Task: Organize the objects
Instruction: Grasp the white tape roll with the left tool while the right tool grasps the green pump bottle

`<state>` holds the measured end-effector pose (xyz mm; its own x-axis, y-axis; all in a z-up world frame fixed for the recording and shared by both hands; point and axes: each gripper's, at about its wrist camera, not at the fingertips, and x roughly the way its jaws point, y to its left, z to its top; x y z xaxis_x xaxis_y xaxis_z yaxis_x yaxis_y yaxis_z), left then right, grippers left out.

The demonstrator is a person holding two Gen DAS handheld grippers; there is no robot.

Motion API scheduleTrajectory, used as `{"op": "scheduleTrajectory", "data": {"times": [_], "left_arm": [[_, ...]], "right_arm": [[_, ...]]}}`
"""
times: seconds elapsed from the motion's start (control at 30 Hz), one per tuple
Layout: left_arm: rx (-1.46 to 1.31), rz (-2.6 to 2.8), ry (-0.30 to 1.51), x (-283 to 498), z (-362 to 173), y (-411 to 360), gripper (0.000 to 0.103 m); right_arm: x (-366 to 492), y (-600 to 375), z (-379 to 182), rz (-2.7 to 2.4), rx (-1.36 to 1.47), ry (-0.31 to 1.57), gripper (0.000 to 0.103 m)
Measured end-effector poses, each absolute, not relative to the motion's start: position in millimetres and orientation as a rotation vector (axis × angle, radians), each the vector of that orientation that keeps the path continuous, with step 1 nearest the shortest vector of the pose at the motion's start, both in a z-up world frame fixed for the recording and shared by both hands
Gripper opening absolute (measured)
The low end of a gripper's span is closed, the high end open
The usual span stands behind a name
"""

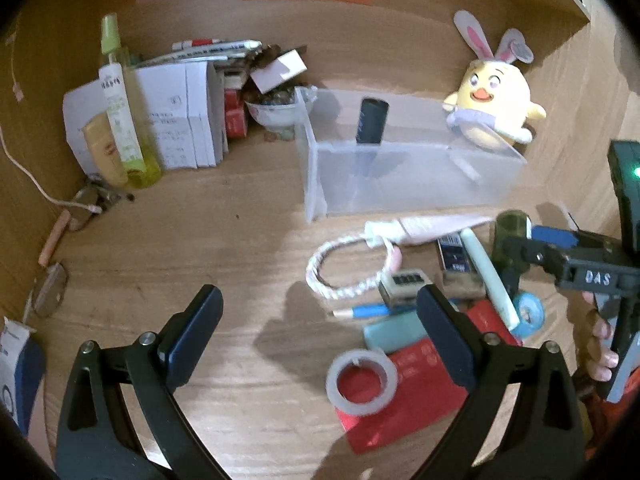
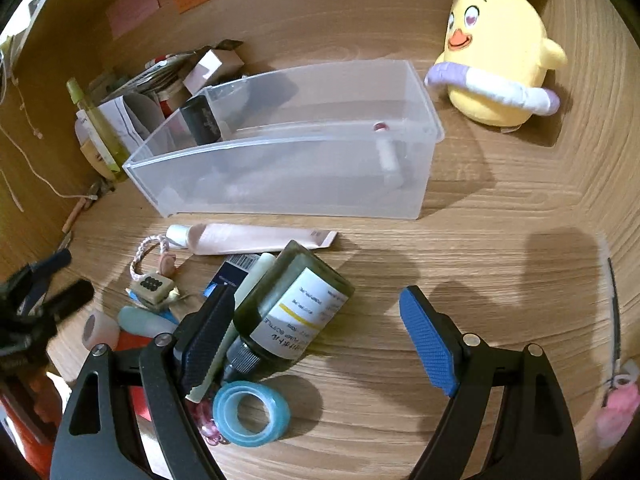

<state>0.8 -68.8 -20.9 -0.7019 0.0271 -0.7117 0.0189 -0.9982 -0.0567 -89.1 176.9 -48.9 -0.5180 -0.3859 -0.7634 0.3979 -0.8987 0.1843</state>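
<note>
My right gripper (image 2: 320,304) is open low over a dark green bottle (image 2: 296,312) with a white label. The bottle lies on its side between the jaws, against the left pad (image 2: 208,336) and apart from the blue right pad (image 2: 428,344). My left gripper (image 1: 320,296) is open and empty above the wooden desk, over a white tape roll (image 1: 362,382) and a braided loop (image 1: 348,268). Behind the clutter stands a clear plastic bin (image 2: 280,176) holding a dark cylinder (image 2: 200,120) and a small white tube (image 2: 388,156). A pink tube (image 2: 256,238) lies in front of it.
A blue tape roll (image 2: 252,412), a red card (image 1: 400,400), a pale green stick (image 1: 492,276) and small boxes lie in the pile. A yellow plush chick (image 2: 496,60) sits back right. Bottles (image 1: 120,112), papers and a bowl crowd the back left corner.
</note>
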Motion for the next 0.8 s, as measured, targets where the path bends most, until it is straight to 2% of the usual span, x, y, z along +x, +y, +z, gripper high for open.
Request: {"op": "scheduleTrajectory", "data": {"times": [0.2,0.33,0.6,0.63,0.73,0.8], "left_arm": [[-1.254,2.885,-0.126,9.0,-31.7,-69.4,0.099],[-1.275,2.857,-0.13,14.4,-38.5,-68.0,0.099],[-1.302,2.84,-0.072,19.5,-47.5,-56.2,0.098],[-1.303,2.836,-0.078,19.0,-47.8,-56.5,0.096],[-1.313,2.817,-0.11,16.8,-48.9,-57.7,0.081],[-1.319,2.81,-0.139,16.0,-49.8,-60.1,0.078]], "right_arm": [[-95.5,183.4,-54.0,-2.406,1.235,0.024,0.081],[-101.2,195.8,-58.5,-2.389,1.279,-0.033,0.073],[-93.2,210.1,-49.4,-2.402,1.241,-0.075,0.073],[-90.9,210.0,-47.5,-2.404,1.232,-0.071,0.073],[-84.7,210.3,-45.2,-2.406,1.219,-0.054,0.073],[-81.7,211.5,-46.7,-2.404,1.227,-0.058,0.073]]}}
